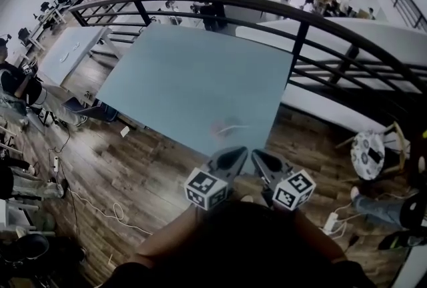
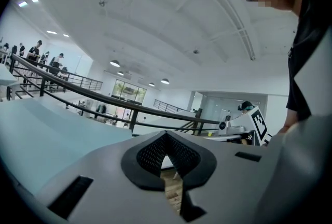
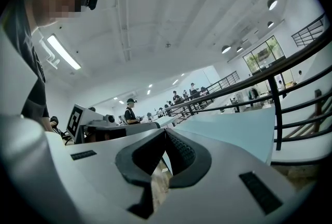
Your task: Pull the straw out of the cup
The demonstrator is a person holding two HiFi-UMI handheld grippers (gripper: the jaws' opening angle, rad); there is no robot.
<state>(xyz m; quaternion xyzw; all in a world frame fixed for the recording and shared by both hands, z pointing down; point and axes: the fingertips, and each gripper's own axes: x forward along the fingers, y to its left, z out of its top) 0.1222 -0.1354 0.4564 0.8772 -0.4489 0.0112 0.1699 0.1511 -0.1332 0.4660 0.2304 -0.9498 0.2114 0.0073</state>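
A pale blue table [image 1: 173,80] stands on a wooden floor [image 1: 133,173] beside a dark curved railing [image 1: 267,10], in a large white hall with other desks and people beyond. Only the head view shows the cup [image 1: 218,128], small and faint near the table's near edge, with the straw [image 1: 235,126] reaching out to its right. The left claw [image 1: 239,151] and right claw [image 1: 257,155] hang side by side just short of it. Both gripper views tilt up toward the ceiling lights [image 2: 115,63], and in each the claw is clenched on nothing.
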